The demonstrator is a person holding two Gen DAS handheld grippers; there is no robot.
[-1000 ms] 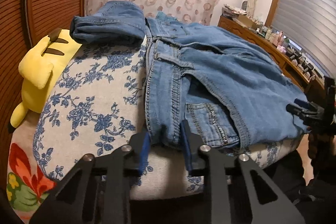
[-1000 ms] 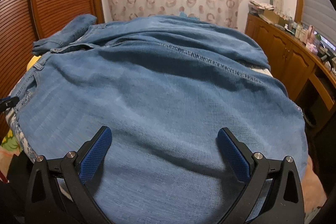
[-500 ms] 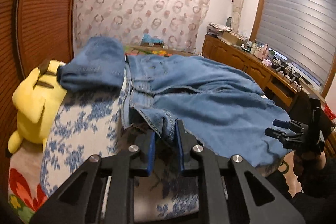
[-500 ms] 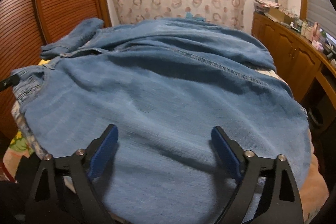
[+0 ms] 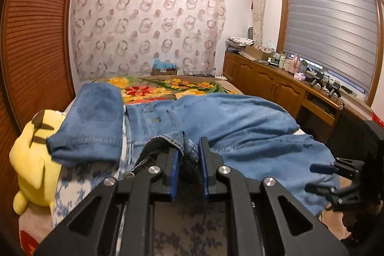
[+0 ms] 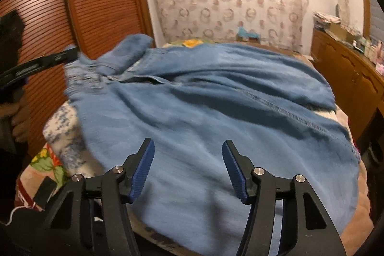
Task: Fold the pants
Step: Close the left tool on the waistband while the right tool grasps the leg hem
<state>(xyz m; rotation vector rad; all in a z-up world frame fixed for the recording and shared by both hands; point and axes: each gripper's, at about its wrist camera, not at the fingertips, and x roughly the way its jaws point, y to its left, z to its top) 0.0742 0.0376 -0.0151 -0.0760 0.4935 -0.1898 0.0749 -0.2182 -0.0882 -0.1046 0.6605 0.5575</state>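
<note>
Light blue jeans [image 5: 240,126] lie spread over a blue-flowered cushion [image 5: 84,176] on the bed. My left gripper [image 5: 188,150] is shut on a bunched fold of the waistband and holds it lifted off the cushion; in the right wrist view it [image 6: 48,61] shows at the far left with the denim corner raised. My right gripper [image 6: 188,155] hovers over the leg end of the jeans [image 6: 216,100]. Its jaws are closing with flat denim below and between them, and the pads are not pressing on it. It appears at the right edge as right gripper [image 5: 310,178].
A second folded denim piece [image 5: 96,121] rests on the cushion's far left, beside a yellow plush toy [image 5: 31,160]. A flowered bedspread [image 5: 168,85] lies beyond. A slatted wooden door [image 5: 31,40] stands left, a cluttered wooden sideboard [image 5: 276,85] right.
My left gripper has closed on the waistband and lifted it up and back. My right gripper has risen a little while its jaws narrowed over the leg.
</note>
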